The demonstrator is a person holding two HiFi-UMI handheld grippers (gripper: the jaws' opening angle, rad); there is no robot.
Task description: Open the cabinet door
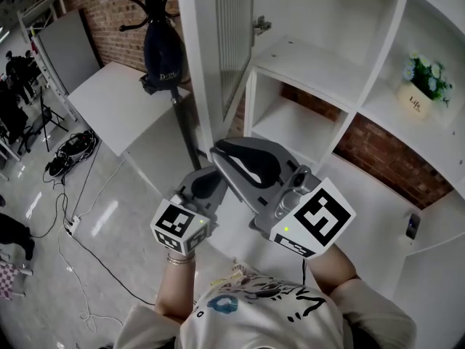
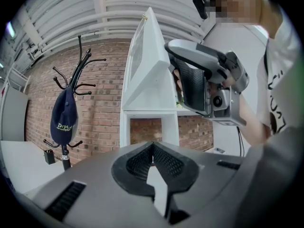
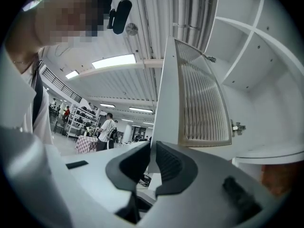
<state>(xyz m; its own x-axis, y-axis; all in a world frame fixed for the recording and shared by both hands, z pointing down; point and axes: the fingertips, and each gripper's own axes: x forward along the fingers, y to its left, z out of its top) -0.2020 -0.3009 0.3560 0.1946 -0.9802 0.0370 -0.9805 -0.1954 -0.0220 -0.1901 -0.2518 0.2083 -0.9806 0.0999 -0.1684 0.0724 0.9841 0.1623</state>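
The white cabinet door (image 1: 196, 64) with its ribbed glass panel (image 3: 202, 99) stands swung wide open, so the bare shelves (image 1: 320, 64) show. My right gripper (image 1: 218, 151) points at the door's lower free corner. In the right gripper view its jaws (image 3: 152, 151) stand a narrow slit apart, with the door's free edge (image 3: 161, 103) rising just beyond the tips; nothing is pressed between the pads. The left gripper view shows the right gripper (image 2: 172, 61) beside the door (image 2: 149, 75). My left gripper (image 1: 213, 174) hangs lower and to the left, its jaws (image 2: 152, 148) shut on nothing.
A coat rack with a dark cap (image 1: 161, 46) stands left of the cabinet by a white table (image 1: 116, 100). A flower pot (image 1: 425, 86) sits on a right-hand shelf, and a small device (image 1: 413, 226) lies lower down. Cables (image 1: 69, 151) lie on the floor. A door hinge (image 3: 236, 126) juts out.
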